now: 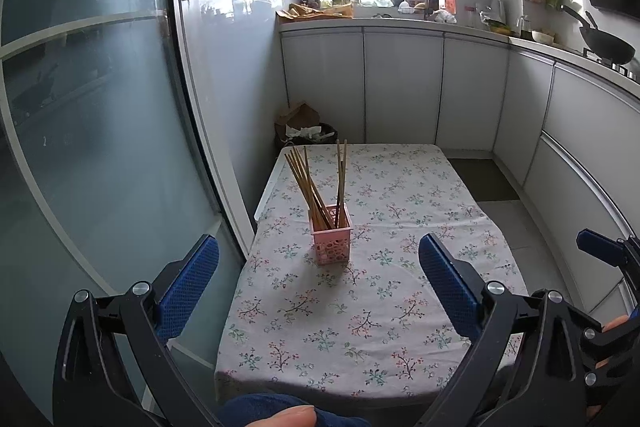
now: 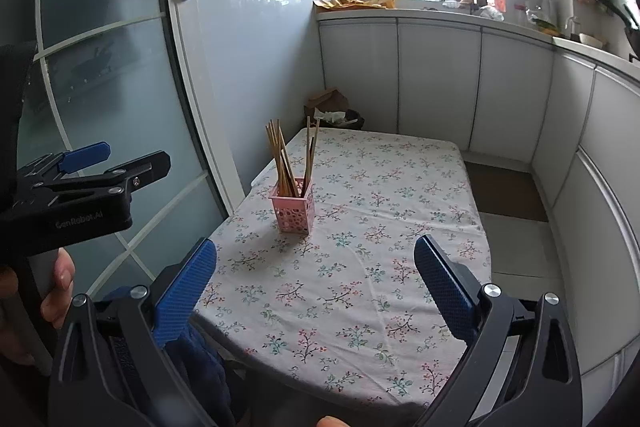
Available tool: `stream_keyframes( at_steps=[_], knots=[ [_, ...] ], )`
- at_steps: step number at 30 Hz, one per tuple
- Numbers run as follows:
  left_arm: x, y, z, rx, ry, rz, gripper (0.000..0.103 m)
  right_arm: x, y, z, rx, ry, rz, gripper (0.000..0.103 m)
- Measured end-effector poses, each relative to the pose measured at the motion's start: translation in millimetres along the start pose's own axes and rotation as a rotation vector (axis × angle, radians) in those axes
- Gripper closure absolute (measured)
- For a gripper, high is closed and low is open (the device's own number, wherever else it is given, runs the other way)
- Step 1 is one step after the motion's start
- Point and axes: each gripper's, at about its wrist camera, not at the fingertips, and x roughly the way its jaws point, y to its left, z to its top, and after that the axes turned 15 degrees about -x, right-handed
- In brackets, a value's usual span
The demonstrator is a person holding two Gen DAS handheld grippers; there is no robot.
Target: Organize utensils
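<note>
A small pink perforated basket (image 1: 331, 239) stands on the floral tablecloth (image 1: 400, 307) left of the middle. Several wooden chopsticks (image 1: 312, 183) stand in it, leaning left and upright. It also shows in the right wrist view as the basket (image 2: 292, 207) with chopsticks (image 2: 288, 159). My left gripper (image 1: 318, 287) is open and empty, held above the near table edge, short of the basket. My right gripper (image 2: 314, 287) is open and empty over the near part of the table. The left gripper's body (image 2: 80, 187) shows at the left of the right wrist view.
A frosted glass door (image 1: 100, 107) runs along the left of the table. White cabinets (image 1: 400, 87) with a cluttered counter stand behind and to the right. A bin with paper (image 1: 304, 131) sits past the far left corner. A wok (image 1: 608, 45) sits on the stove.
</note>
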Motion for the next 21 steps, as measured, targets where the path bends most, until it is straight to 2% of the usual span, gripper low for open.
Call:
stream_keyframes(
  at_steps=[21],
  knots=[
    [4.9,-8.3,-1.9,0.014,0.009,0.008,0.007,2.1,-5.4,-1.6,0.014,0.001,-0.023,0.007]
  ],
)
